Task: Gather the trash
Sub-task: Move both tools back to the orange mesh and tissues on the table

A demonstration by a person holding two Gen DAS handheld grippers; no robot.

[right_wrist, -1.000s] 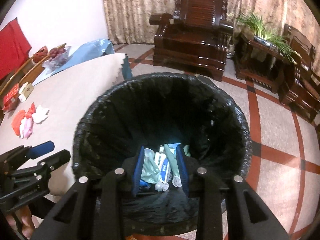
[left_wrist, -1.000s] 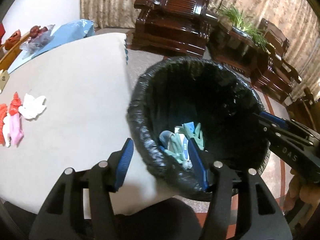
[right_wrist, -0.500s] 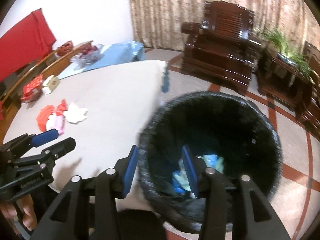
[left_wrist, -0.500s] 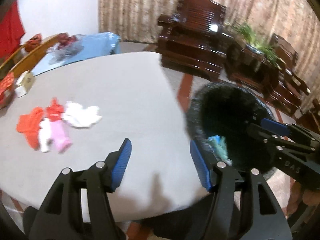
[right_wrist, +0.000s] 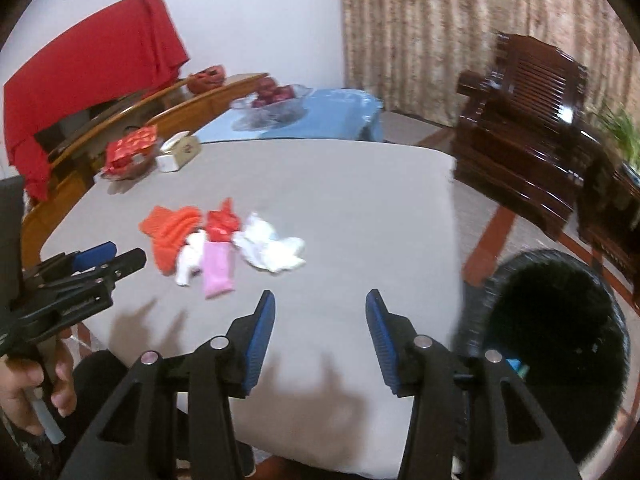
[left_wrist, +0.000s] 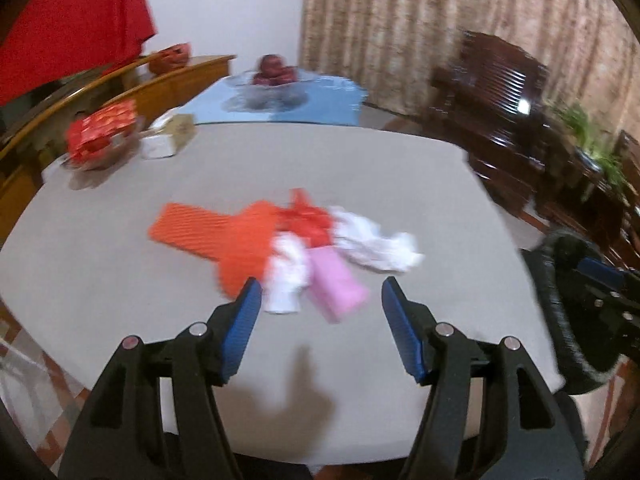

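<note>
Trash pile (left_wrist: 296, 240) mid-desk (left_wrist: 120, 288), both hand-held grippers empty.
Left hand-held gripper (left_wrist: 322, 320) and right hand-held gripper (right_wrist: 320, 328) hang released near the pile; black-lined bin (right_wrist: 552, 336) stands right of the desk, wooden armchair (right_wrist: 520, 120) beyond.

No legible text in either view; print on the small box (right_wrist: 179, 153) on the bench (right_wrist: 360, 208) too blurred to read.

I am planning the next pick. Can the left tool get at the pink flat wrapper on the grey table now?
Probably yes. The left tool is open and empty, and the pink flat wrapper lies just ahead of it on the grey table with nothing covering its near end.
</note>
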